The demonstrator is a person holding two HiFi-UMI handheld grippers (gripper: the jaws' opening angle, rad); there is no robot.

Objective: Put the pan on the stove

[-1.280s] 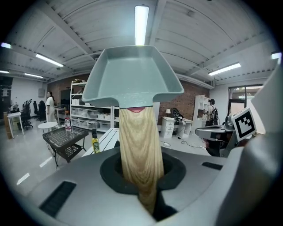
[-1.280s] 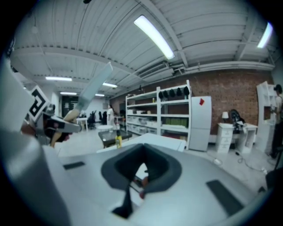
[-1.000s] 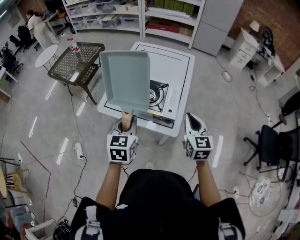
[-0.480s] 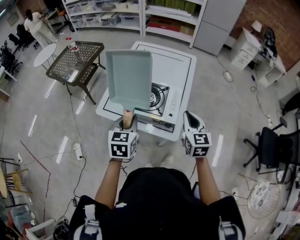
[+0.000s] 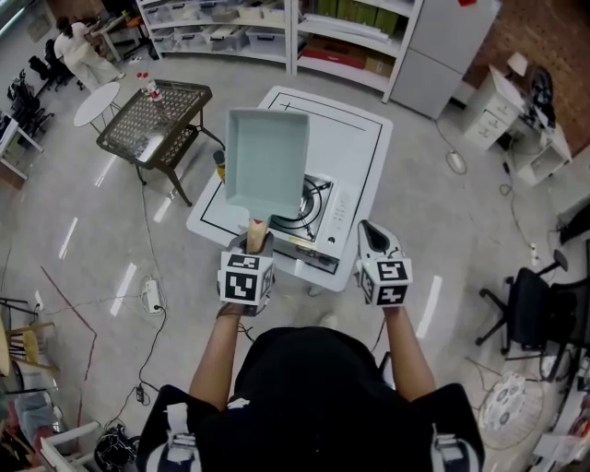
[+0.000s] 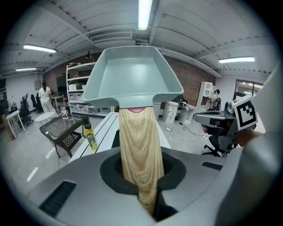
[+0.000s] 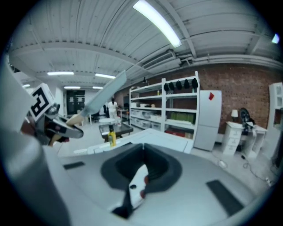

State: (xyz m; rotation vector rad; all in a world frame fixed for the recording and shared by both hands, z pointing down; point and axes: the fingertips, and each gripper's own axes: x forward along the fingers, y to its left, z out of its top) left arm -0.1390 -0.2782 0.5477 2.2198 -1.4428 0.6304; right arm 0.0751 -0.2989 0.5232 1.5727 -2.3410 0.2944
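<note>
A square pale-teal pan (image 5: 267, 161) hangs in the air over the left part of the white table (image 5: 355, 147), its near edge above the gas stove (image 5: 313, 198). My left gripper (image 5: 255, 241) is shut on the pan's wooden handle (image 5: 256, 230). In the left gripper view the handle (image 6: 139, 154) runs up out of the left gripper (image 6: 146, 194) to the pan (image 6: 132, 77), seen from below. My right gripper (image 5: 369, 232) is held beside the table's near right corner, shut with nothing in it (image 7: 141, 176). The right gripper view shows the pan (image 7: 104, 95) edge-on.
A yellow oil bottle (image 5: 219, 166) stands at the table's left edge. A black mesh side table (image 5: 152, 120) is further left. Shelves (image 5: 277, 28) and a grey cabinet (image 5: 442, 46) line the back. An office chair (image 5: 525, 286) stands right; a power strip (image 5: 152, 295) lies left.
The pan and my left gripper have shifted right, toward the stove. The person has stepped closer to the table. The right gripper keeps its place beside the left.
</note>
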